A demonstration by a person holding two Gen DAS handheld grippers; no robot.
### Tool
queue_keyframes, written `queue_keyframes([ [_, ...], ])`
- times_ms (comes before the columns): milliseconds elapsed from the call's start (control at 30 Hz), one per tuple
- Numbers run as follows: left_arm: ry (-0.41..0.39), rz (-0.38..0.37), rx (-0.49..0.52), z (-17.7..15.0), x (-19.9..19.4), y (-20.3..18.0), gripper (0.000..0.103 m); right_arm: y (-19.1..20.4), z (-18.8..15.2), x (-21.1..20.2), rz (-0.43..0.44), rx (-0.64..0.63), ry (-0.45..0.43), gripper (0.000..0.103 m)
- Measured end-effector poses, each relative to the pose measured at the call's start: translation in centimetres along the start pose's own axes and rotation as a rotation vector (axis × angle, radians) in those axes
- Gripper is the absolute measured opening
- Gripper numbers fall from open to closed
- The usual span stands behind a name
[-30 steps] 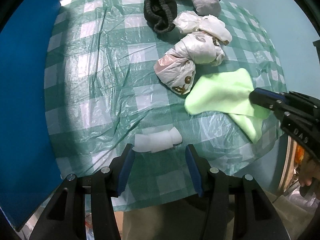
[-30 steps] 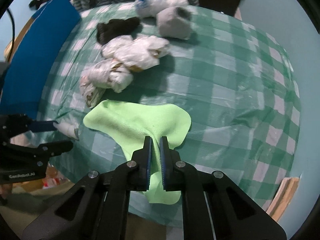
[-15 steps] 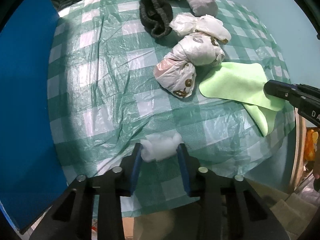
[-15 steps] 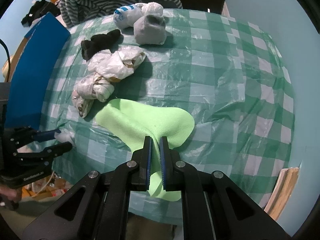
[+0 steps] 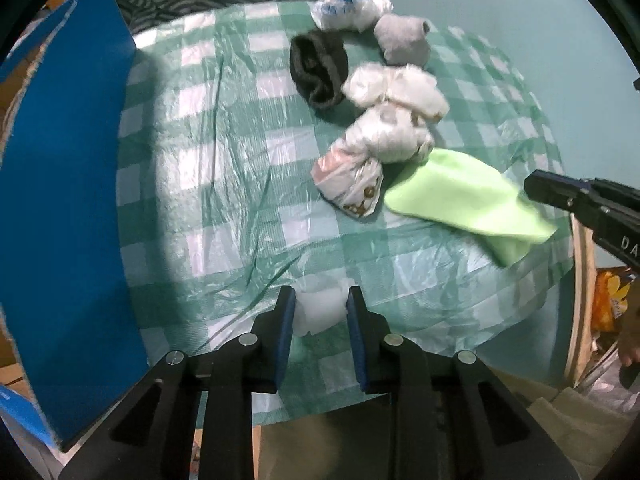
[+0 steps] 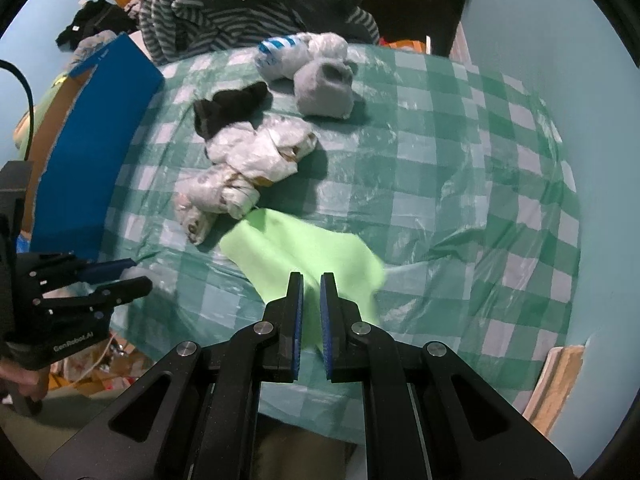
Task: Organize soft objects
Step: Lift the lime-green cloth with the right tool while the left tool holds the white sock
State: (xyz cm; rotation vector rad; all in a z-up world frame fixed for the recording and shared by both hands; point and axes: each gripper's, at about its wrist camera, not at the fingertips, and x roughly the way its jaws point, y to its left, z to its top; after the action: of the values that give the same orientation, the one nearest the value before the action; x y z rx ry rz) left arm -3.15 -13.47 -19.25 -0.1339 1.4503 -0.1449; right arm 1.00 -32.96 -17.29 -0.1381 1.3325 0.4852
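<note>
- Left tool [image 5: 321,304]: fingers closed narrow on a small white crumpled plastic wad [image 5: 320,310] at the near edge of the green-and-white checked plastic-covered surface [image 5: 224,168].
- Right tool [image 6: 311,284]: fingers nearly together, pinching a lime-green soft cloth [image 6: 296,248] (slightly blurred), its far part lying on the surface.
- Knotted white plastic bags [image 6: 244,164] just beyond the cloth; black knit sock [image 5: 318,66] and grey rolled sock [image 5: 402,38] farther back.

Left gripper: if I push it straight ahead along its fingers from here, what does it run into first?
The left gripper is shut on a white wad. Ahead lies bare checked tablecloth, then probably the dark rolled sock near the far edge. Depth is unclear, and it may pass just left of the printed plastic bundle.
</note>
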Motion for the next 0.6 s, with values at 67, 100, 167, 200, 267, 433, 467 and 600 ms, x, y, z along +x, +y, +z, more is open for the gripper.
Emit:
queue_keyframes([
  [67,-0.011,-0.005,-0.005,0.0,-0.6,0.3,0.026,0.2,0.2,-0.6,0.007,0.0,-0.011,0.008],
  [100,-0.018,-0.008,-0.008,0.1,-0.9,0.4,0.026,0.3,0.3,-0.9,0.01,0.001,-0.017,0.008],
  [167,-0.029,-0.014,-0.016,0.3,-1.5,0.6,0.026,0.5,0.5,-1.5,0.018,0.001,-0.028,0.008],
  [200,-0.032,-0.017,-0.018,0.3,-1.6,0.7,0.026,0.6,0.6,-1.6,0.018,-0.001,-0.03,0.008],
  [267,-0.042,-0.019,-0.021,0.1,-2.2,1.2,0.026,0.8,0.8,-1.5,0.042,-0.008,-0.02,0.008],
  [433,-0.05,-0.017,-0.021,0.6,-2.4,1.0,0.026,1.0,1.1,-0.1,0.024,-0.039,0.009,0.037],
  [467,-0.049,-0.015,-0.022,0.6,-2.5,1.1,0.026,1.1,1.1,0.3,0.025,-0.054,0.016,0.051],
  [600,-0.053,-0.014,-0.034,0.6,-2.5,1.0,0.026,1.3,1.1,1.9,-0.012,-0.114,0.049,0.058],
])
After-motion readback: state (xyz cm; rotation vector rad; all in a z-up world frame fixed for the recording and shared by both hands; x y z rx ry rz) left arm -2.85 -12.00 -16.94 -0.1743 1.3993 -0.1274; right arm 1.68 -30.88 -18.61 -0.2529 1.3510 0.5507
